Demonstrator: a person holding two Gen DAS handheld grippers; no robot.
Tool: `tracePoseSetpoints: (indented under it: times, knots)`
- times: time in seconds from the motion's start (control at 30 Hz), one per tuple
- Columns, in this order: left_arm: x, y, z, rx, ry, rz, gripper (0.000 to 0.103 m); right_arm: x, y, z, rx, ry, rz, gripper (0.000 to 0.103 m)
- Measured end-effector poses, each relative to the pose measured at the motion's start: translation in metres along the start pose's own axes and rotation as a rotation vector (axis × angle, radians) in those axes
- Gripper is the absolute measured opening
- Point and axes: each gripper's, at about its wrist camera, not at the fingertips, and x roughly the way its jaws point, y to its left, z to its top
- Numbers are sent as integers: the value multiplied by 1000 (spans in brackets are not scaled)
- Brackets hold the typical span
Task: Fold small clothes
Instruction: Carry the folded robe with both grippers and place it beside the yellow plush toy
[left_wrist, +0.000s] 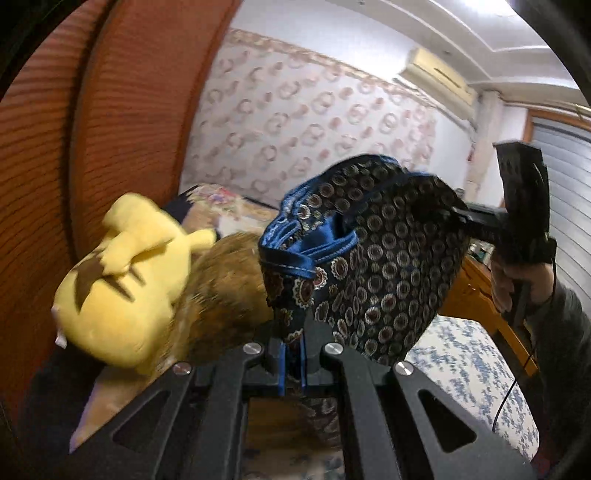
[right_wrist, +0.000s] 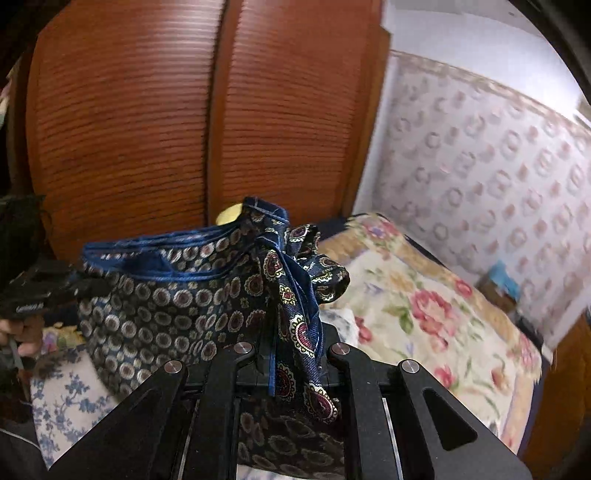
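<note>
left gripper (left_wrist: 291, 360), right gripper (right_wrist: 291, 363), jaws clamping patterned garment (left_wrist: 369, 258) aloft

Home bedroom: floral bedspread (right_wrist: 424, 317), patterned wallpaper (left_wrist: 314, 122), wooden wardrobe (right_wrist: 203, 122), plush toy (left_wrist: 118, 288)

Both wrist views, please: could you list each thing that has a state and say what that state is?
Left tongs: shut on the cloth's edge.
Right tongs: shut on a bunched corner of the cloth.
Cloth: lifted off the bed, hanging between both tongs, not yet folded.
Yellow plush: lying on its side.
Wardrobe doors: closed.
Floral quilt: spread on the bed.
</note>
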Motion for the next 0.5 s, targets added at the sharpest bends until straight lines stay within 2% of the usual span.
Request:
tracePoseSetpoints:
  times: [0.1, 0.23, 0.37, 0.43, 0.5]
  knots:
    - [5, 20, -13, -37, 20, 42, 2, 40, 10, 13, -10, 40, 34, 9]
    - [7, 35, -25, -92, 30, 46, 2, 80, 25, 23, -16, 51, 49, 9]
    - [15, 42, -35, -91, 67, 86, 2, 106, 30, 32, 1, 46, 11, 10]
    - [14, 44, -38, -83, 72, 94, 2, 108, 28, 33, 40, 30, 11, 23]
    - [11, 42, -41, -72, 69, 102, 2, 109, 26, 33, 40, 29, -6, 61]
